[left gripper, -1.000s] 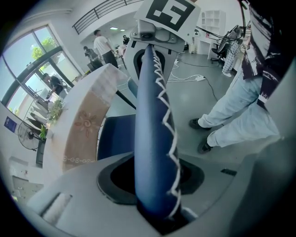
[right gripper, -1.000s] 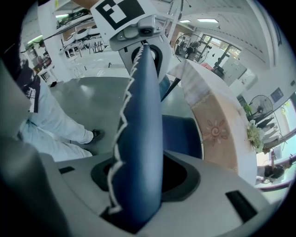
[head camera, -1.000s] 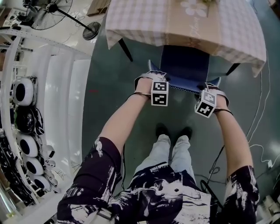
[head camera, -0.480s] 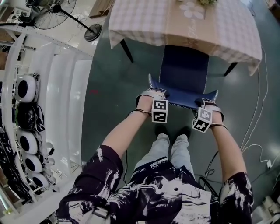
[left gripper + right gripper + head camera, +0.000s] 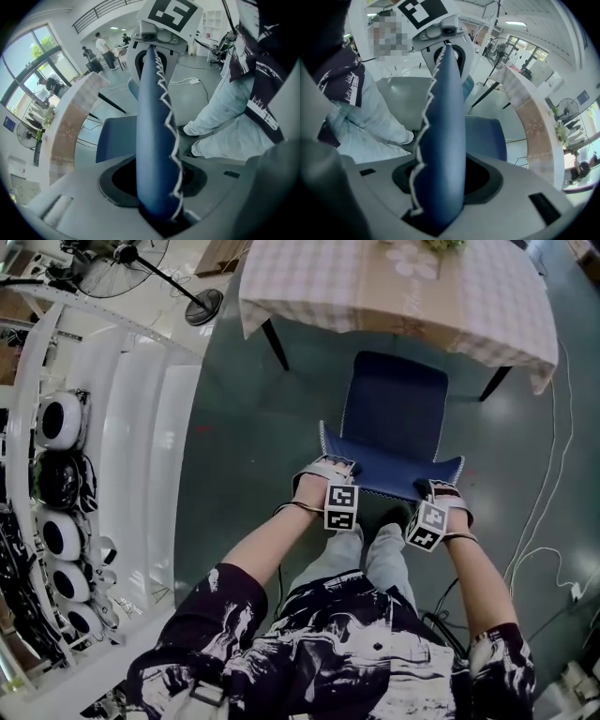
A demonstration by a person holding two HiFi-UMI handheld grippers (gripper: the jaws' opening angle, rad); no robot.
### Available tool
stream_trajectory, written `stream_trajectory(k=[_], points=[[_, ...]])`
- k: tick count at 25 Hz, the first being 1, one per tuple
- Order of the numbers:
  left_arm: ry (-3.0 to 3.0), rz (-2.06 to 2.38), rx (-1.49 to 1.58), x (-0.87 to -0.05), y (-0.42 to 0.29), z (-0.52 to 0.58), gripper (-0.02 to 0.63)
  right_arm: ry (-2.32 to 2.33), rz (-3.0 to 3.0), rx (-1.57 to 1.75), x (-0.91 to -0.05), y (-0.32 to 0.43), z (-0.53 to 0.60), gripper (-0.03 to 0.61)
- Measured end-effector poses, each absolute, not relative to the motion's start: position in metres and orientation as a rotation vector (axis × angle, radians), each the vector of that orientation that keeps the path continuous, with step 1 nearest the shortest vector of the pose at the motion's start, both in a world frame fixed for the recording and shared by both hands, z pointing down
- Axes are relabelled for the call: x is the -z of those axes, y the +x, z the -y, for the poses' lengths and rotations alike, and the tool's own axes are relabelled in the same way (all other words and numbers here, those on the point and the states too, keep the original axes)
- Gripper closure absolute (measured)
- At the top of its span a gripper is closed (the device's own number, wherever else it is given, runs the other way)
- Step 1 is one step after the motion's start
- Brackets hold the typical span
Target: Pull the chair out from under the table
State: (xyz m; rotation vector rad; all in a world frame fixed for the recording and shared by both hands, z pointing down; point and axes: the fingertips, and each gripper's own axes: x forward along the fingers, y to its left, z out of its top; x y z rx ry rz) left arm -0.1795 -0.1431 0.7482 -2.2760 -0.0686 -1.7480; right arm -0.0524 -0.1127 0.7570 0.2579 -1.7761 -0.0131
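left claw [image 5: 325, 468] clamped on left end of chair [image 5: 394, 404] backrest [image 5: 389, 476] top edge — blue padding with white zigzag stitching fills gap between jaws. right claw [image 5: 441, 489] clamped same way on right end. both point steeply down. chair stands on green floor [image 5: 244, 456], seat out in front of checked-cloth surface [image 5: 319, 287] — far edge near cloth hem. person's shoe [image 5: 398, 515] just behind backrest.

No legible words, numbers or brand names anywhere.
Left gripper [image 5: 330, 467], white cube [image 5: 341, 506]: black-and-white square code markers, pattern only, no letters.
Right gripper [image 5: 442, 487], white cube [image 5: 427, 525]: same kind of markers.
Small blue wall sign [image 5: 8, 123]: too small to read.
Checked tablecloth [image 5: 319, 282]: pale flower print, no text.
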Motion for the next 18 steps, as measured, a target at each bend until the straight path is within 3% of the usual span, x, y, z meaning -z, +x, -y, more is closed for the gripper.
stream_trajectory(k=[18], points=[[-2.291,0.084,1.764,-0.746,-0.194,0.048,0.454,0.225,1.769,0.008,-0.755,-0.066,0.019,0.397]])
